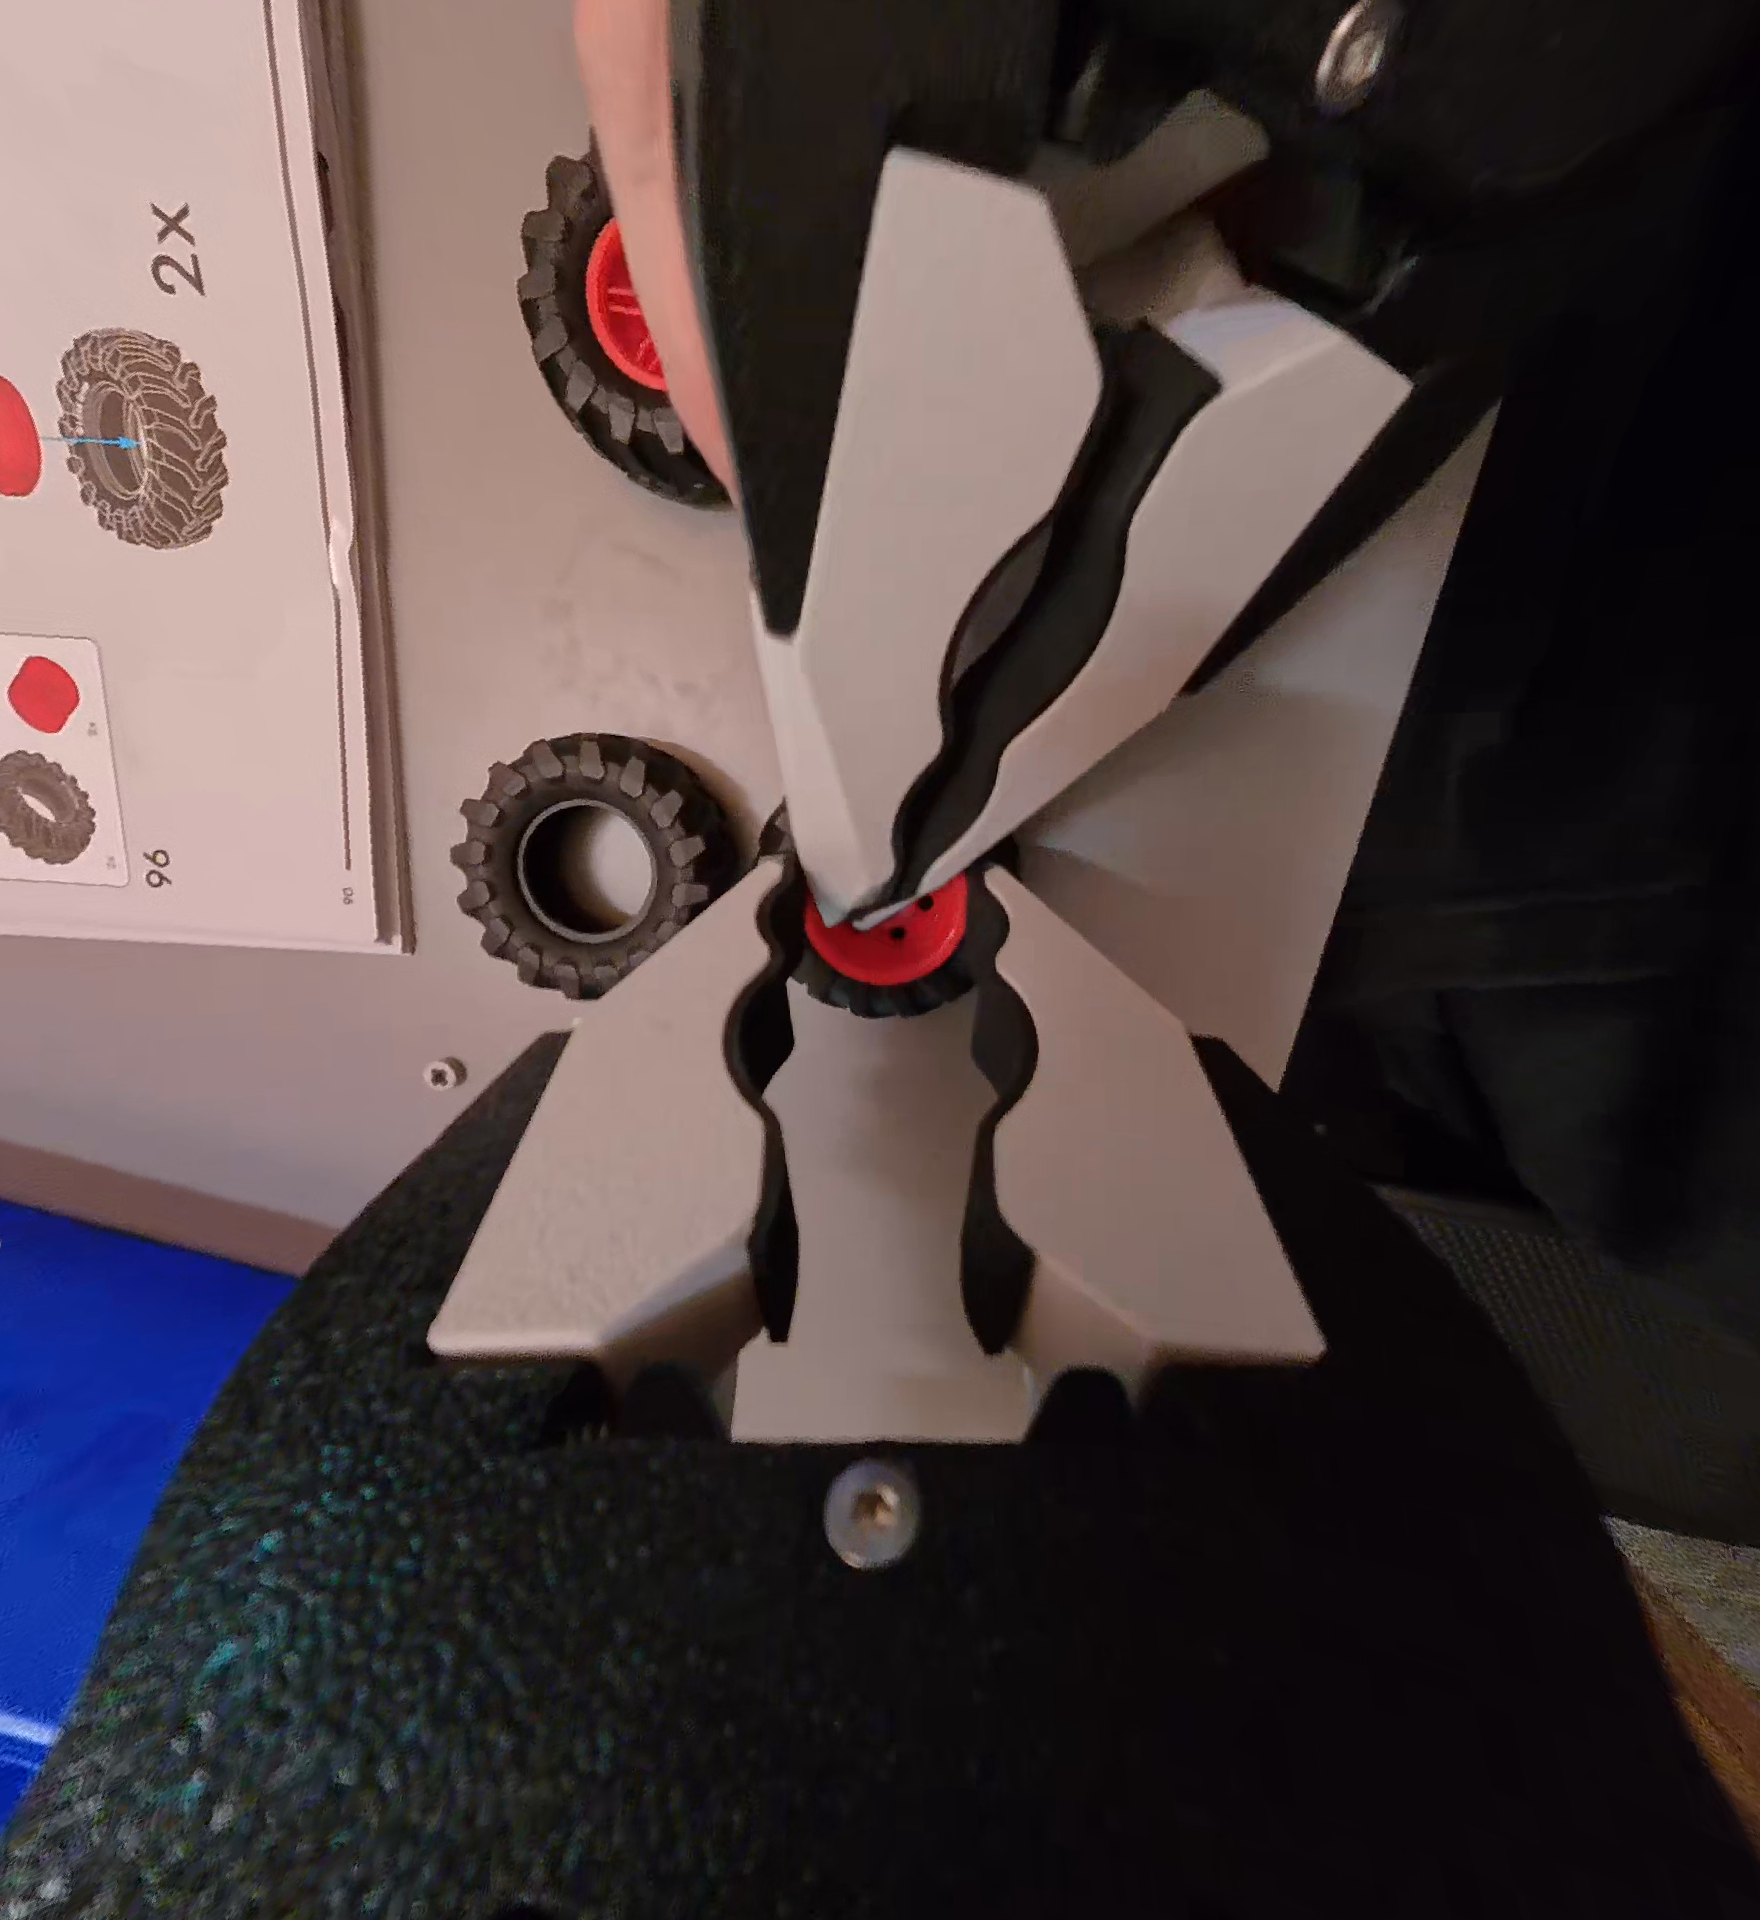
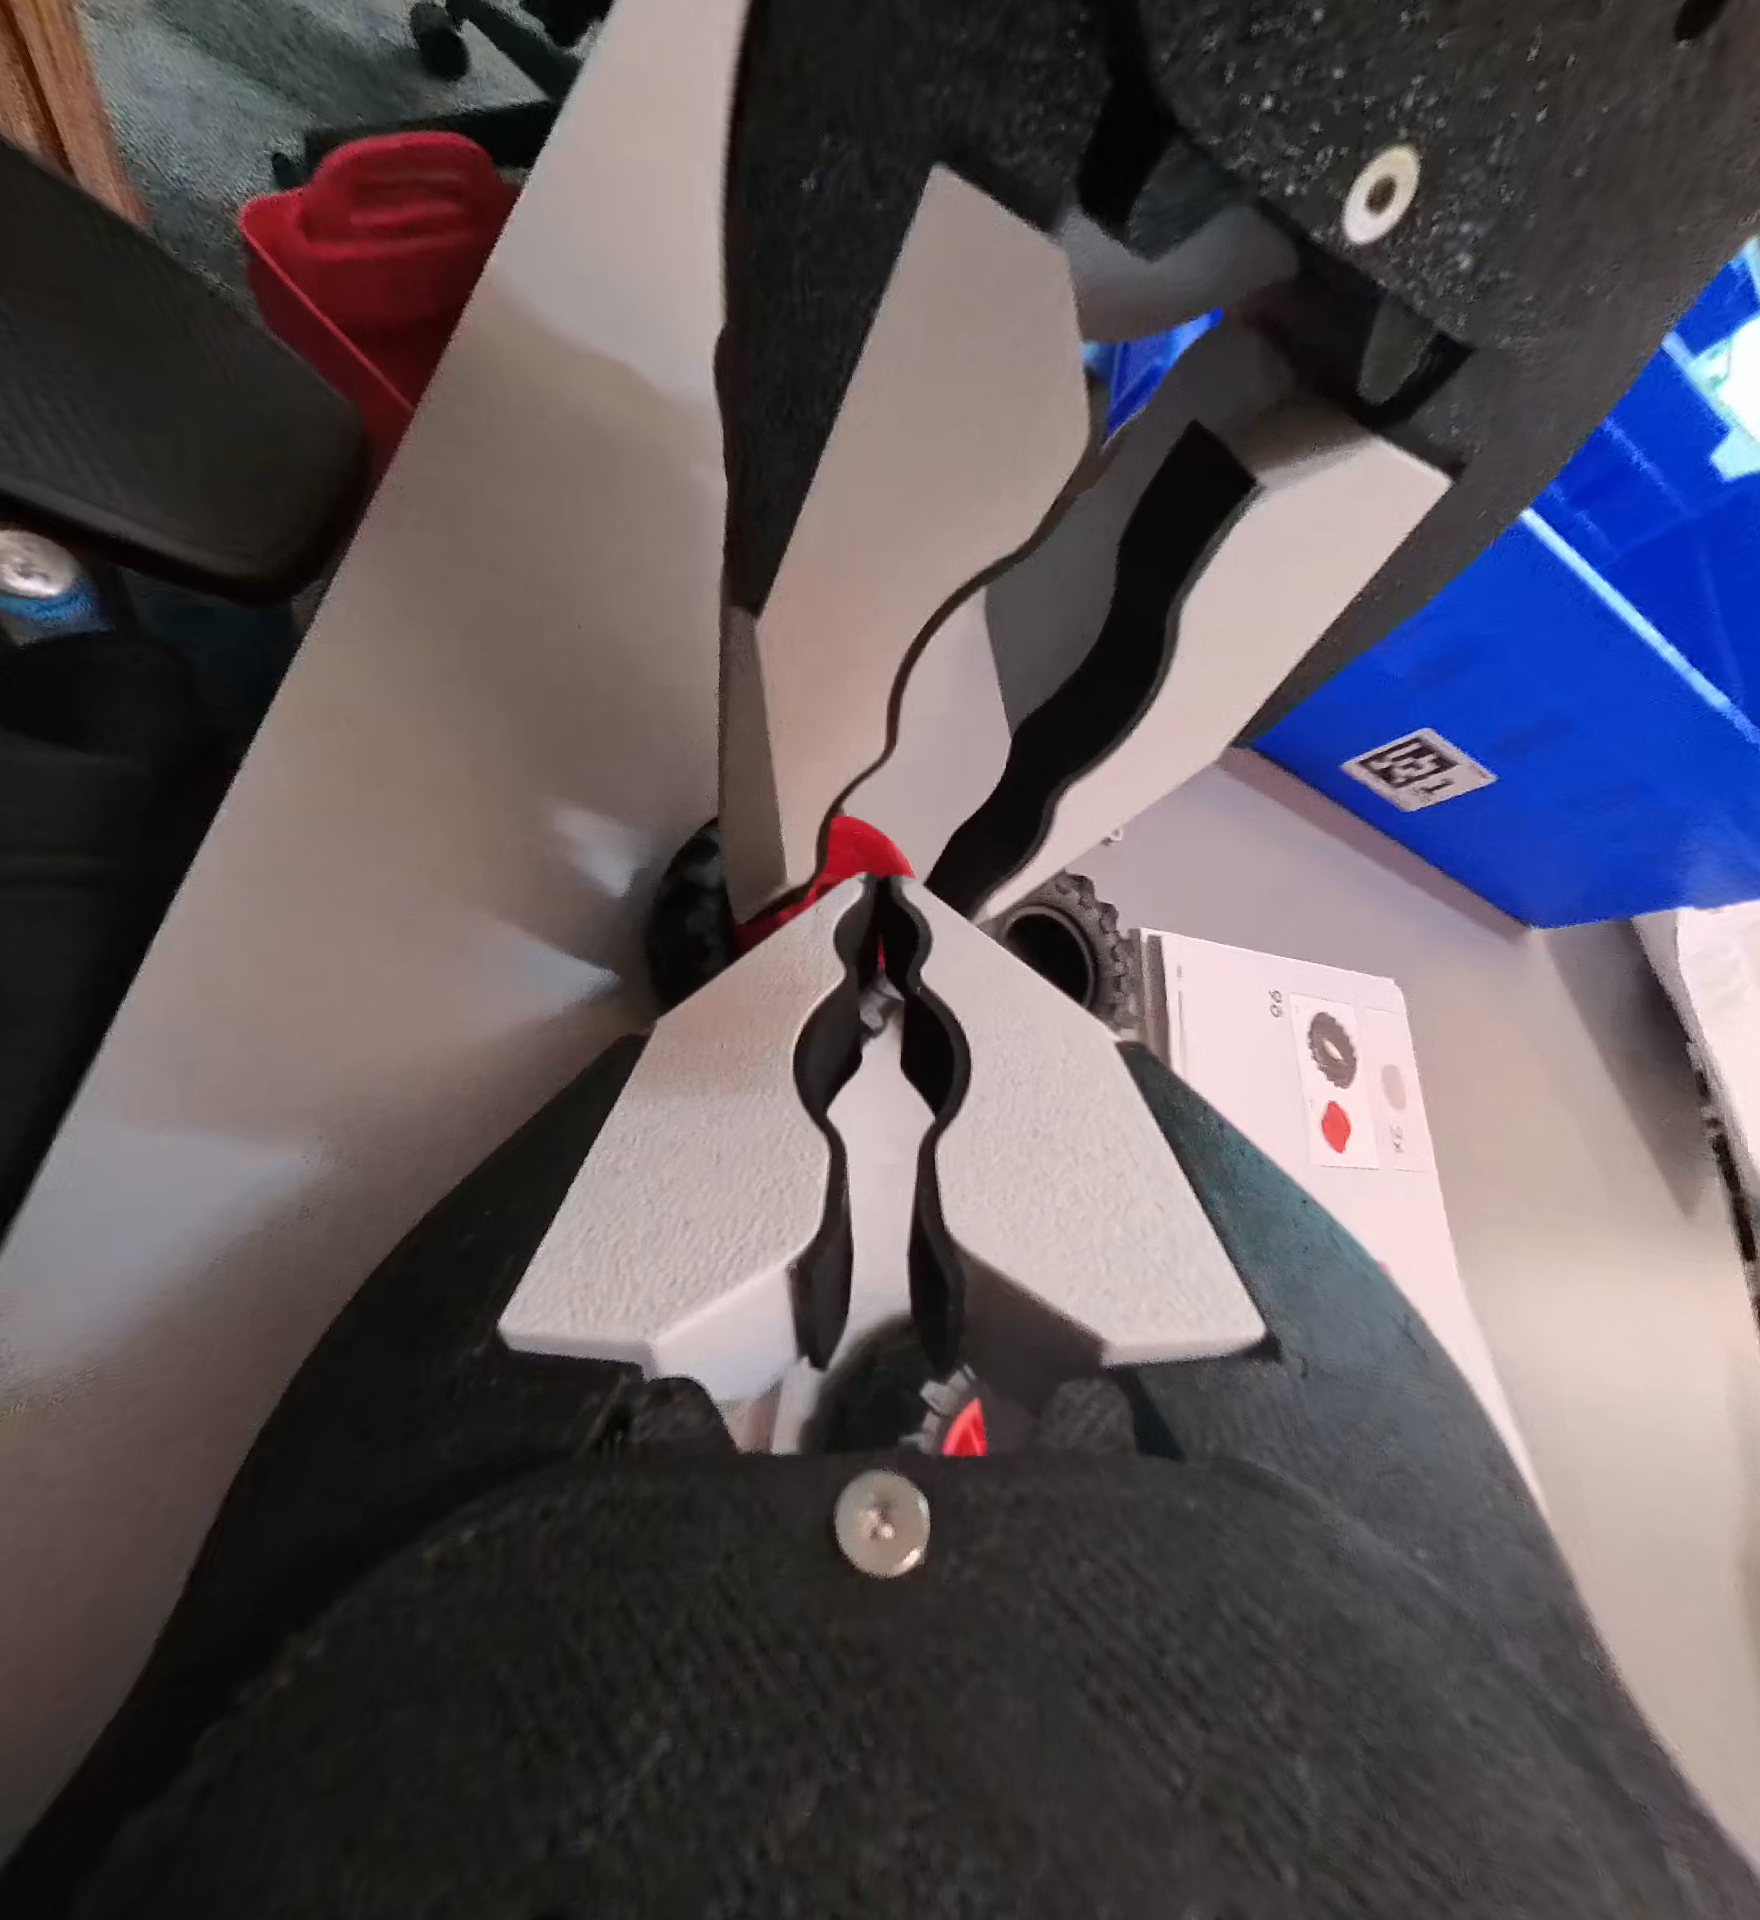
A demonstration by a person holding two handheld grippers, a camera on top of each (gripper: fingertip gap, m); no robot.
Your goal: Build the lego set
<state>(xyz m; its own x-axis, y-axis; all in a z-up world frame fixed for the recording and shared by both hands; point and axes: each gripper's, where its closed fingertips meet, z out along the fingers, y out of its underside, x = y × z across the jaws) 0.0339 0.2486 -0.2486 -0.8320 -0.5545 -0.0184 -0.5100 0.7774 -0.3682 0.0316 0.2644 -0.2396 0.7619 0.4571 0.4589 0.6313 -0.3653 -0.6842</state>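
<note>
My left gripper [image 1: 881, 904] is shut on a black tyre [image 1: 886, 1003], one finger on each side of its tread, and holds it over the grey table. A red rim [image 1: 912, 945] sits in the tyre's hole. My right gripper [image 1: 860, 914] comes in from above, shut, with its tips pressed on the face of the red rim. In the right wrist view the right gripper [image 2: 876, 888] meets the red rim [image 2: 860, 847] between the left gripper's fingers [image 2: 1052, 769], and part of the tyre [image 2: 694, 914] shows at the left.
An empty black tyre [image 1: 585, 862] lies just left of the grippers. A finished wheel with a red rim [image 1: 595, 322] lies farther back. The open instruction booklet [image 1: 128, 468] lies at the left. A blue bin [image 2: 1582, 727] stands beyond the table edge. Less than 4 cm separates the two grippers' tips.
</note>
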